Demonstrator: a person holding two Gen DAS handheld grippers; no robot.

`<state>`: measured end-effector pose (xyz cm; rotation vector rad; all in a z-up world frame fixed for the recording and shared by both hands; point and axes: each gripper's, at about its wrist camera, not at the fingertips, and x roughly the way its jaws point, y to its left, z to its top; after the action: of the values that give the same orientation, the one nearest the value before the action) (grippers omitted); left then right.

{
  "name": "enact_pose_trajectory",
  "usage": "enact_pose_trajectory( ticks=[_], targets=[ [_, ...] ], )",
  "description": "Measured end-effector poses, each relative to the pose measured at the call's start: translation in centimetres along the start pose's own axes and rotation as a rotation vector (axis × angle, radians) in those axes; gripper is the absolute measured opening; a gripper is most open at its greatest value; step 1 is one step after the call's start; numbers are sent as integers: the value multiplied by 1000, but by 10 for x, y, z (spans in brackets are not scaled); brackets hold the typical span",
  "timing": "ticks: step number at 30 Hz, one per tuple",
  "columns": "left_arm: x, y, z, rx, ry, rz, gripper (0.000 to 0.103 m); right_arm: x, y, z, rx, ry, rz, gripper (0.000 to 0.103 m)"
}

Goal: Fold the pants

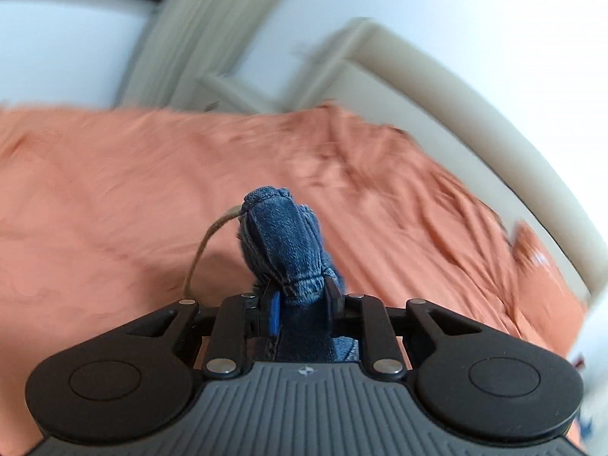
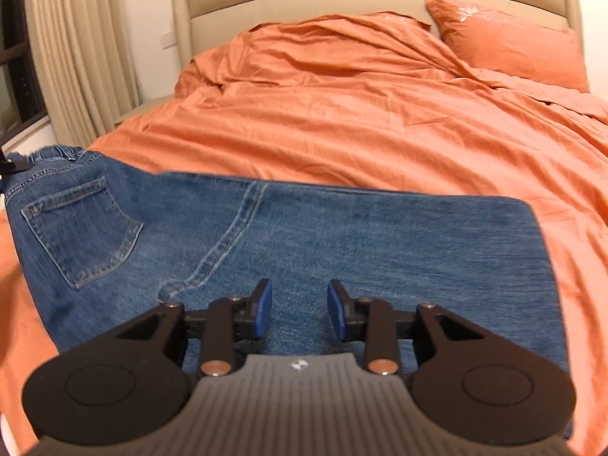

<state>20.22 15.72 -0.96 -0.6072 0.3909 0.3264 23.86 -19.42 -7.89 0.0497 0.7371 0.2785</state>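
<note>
Bunched denim filled the left claw [image 1: 302, 300], clamped on the waistband end of the pants [image 2: 266, 243], likely to carry it over for a fold. Nearer the headboard [image 2: 372, 0], bare bed [image 2: 342, 114]; right claw [image 2: 300, 309] hovered apart, empty, above the spread denim.

Pants [image 2: 288, 243] on bed [image 2: 380, 125], pillow [image 2: 509, 41] behind

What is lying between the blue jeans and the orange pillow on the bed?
Only rumpled orange bedding lies between the jeans and the pillow; nothing else rests there. The right wrist view shows it.
</note>
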Motion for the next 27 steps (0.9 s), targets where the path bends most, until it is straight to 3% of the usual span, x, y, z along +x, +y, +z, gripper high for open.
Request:
enact_pose_trajectory(
  ticks=[5,9,14,17,19,22,23,25,27],
  targets=[
    [-25,-61,-18,228,-26,-148,22,-23,-10,5,64,4,-40,29],
    [-39,-114,-57,451,-18,-211,21,-37,-28,5,153,36,-78,29],
    [-36,-156,-120,645,100,-258,20,-47,-58,4,315,61,-68,29],
    [-30,-171,-163,769,227,-293,21,-52,-71,2,365,61,-67,29],
    [-24,-172,-185,806,345,-301,23,-53,-75,2,380,58,-64,29],
    [-17,-174,-197,842,437,-305,31,-54,-81,4,393,53,-50,29],
    [-15,-174,-196,831,459,-319,36,-53,-82,4,399,53,-42,29],
    [-10,-172,-187,770,527,-377,56,-52,-85,4,414,55,-15,30],
    [-6,-167,-175,684,586,-428,60,-49,-87,4,429,52,28,30]
  ],
)
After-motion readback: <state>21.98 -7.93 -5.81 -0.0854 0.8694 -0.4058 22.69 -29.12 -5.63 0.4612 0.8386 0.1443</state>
